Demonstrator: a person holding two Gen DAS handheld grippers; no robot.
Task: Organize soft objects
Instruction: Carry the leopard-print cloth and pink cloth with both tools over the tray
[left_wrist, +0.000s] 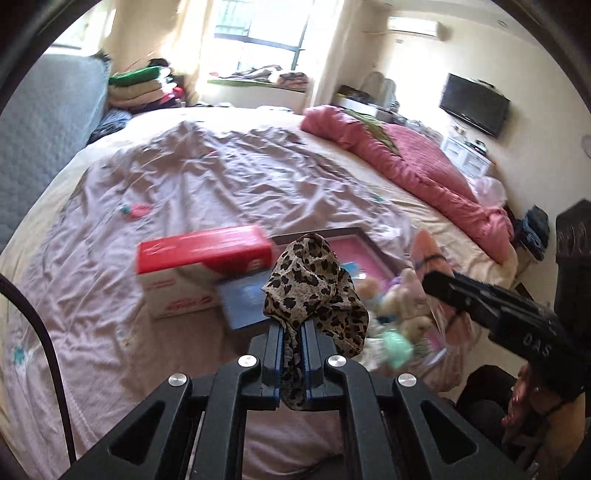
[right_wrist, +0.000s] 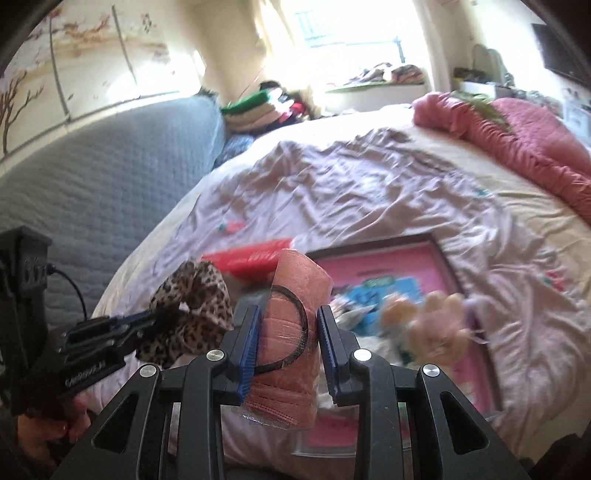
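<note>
My left gripper (left_wrist: 293, 325) is shut on a leopard-print cloth (left_wrist: 314, 280), held above the bed's near edge; it also shows in the right wrist view (right_wrist: 192, 310). My right gripper (right_wrist: 290, 325) holds a salmon-pink rolled bundle (right_wrist: 291, 343) with a black band, in clear wrap, between its blue pads; the right pad stands slightly off it. The bundle also shows in the left wrist view (left_wrist: 432, 266). Beige plush toys (right_wrist: 428, 325) and a mint soft item (left_wrist: 397, 345) lie on a pink framed board (right_wrist: 391, 266).
A red and white box (left_wrist: 195, 266) sits on the lilac sheet (left_wrist: 221, 173) left of the board. A pink quilt (left_wrist: 406, 162) lies along the bed's right side. A grey padded headboard (right_wrist: 92, 177) is at left. Folded clothes (left_wrist: 144, 88) are stacked beyond.
</note>
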